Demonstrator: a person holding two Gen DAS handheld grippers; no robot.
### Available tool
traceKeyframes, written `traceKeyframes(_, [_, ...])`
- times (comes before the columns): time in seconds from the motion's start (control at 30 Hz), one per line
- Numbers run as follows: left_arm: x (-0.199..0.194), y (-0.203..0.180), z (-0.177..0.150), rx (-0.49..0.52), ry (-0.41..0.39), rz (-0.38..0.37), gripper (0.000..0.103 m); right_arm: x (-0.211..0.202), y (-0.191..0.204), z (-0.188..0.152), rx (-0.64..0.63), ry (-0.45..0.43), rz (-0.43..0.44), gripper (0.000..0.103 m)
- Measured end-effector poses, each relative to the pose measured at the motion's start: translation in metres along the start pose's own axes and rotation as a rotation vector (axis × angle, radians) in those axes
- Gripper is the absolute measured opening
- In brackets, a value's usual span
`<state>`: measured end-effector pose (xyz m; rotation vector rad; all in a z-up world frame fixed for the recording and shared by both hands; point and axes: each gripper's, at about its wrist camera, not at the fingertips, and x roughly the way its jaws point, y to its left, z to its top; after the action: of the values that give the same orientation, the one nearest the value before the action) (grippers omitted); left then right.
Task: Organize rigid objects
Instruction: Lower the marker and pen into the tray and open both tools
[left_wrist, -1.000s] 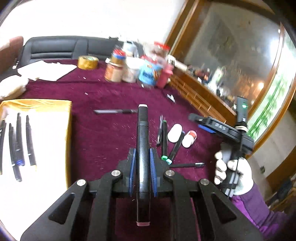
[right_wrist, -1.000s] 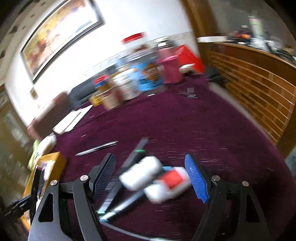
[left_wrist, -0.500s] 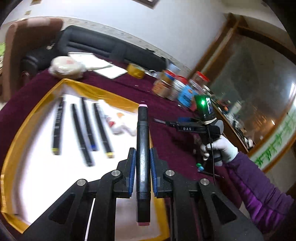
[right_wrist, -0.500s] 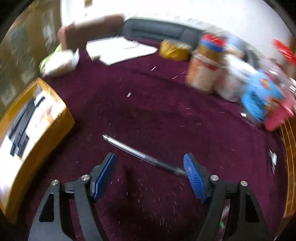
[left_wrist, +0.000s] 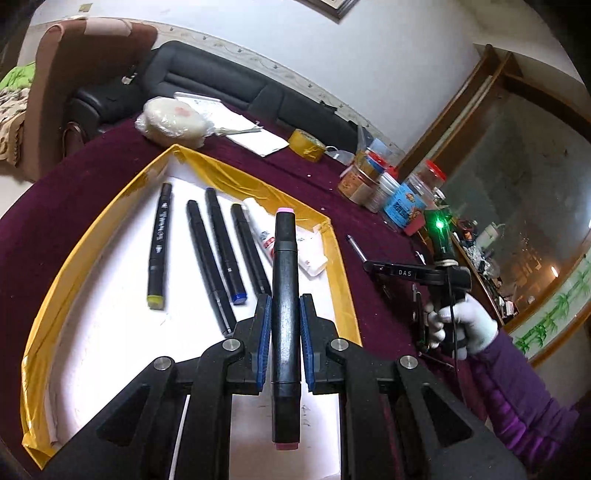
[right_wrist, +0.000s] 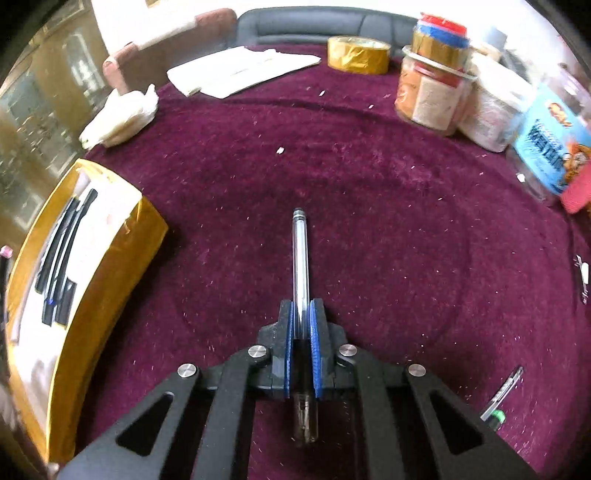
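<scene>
My left gripper (left_wrist: 284, 306) is shut on a black marker (left_wrist: 285, 273) with pink end caps and holds it above the yellow-rimmed white tray (left_wrist: 110, 206). Several black markers (left_wrist: 210, 254) and a white tube (left_wrist: 280, 240) lie in the tray. My right gripper (right_wrist: 302, 314) is shut on a clear ballpoint pen (right_wrist: 300, 251), low over the maroon tablecloth (right_wrist: 369, 206). The right gripper also shows in the left wrist view (left_wrist: 373, 266), held by a white-gloved hand right of the tray.
Jars and bottles (right_wrist: 436, 85), a tape roll (right_wrist: 357, 54) and papers (right_wrist: 236, 70) stand at the table's far side. A wrapped white bundle (left_wrist: 173, 120) lies behind the tray. A green-tipped marker (right_wrist: 502, 397) lies at the right. A dark sofa (left_wrist: 221, 85) stands beyond the table.
My right gripper has closed on the clear pen, which now lies between its pads. My left gripper has moved further over the tray with the marker.
</scene>
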<state>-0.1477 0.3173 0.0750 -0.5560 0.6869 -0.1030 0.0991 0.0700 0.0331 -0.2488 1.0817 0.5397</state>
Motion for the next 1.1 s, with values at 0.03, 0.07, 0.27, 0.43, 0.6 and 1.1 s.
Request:
traceKeyframes(0.03, [-0.002, 0.001, 0.0, -0.003, -0.002, 0.01, 0.012, -0.001, 0.001, 0.001, 0.01, -0.013, -0.009, 0.009])
traceKeyframes(0.07, [-0.005, 0.003, 0.0, -0.004, -0.003, 0.031, 0.012, -0.002, 0.001, -0.002, 0.037, -0.029, -0.011, 0.008])
traceKeyframes(0.27, [-0.01, 0.026, 0.013, -0.027, 0.021, 0.163, 0.012, -0.023, -0.009, -0.01, 0.209, -0.089, 0.157, 0.008])
traceKeyframes(0.43, [0.009, 0.045, 0.026, -0.038, 0.07, 0.281, 0.012, -0.056, 0.015, -0.023, 0.235, -0.129, 0.294, 0.008])
traceKeyframes(0.6, [0.029, 0.057, 0.031, -0.057, 0.122, 0.352, 0.012, -0.078, 0.054, -0.03, 0.202, -0.142, 0.39, 0.008])
traceKeyframes(1.1, [-0.023, 0.05, 0.019, -0.078, -0.014, 0.289, 0.045, -0.027, 0.19, -0.01, 0.112, 0.023, 0.549, 0.008])
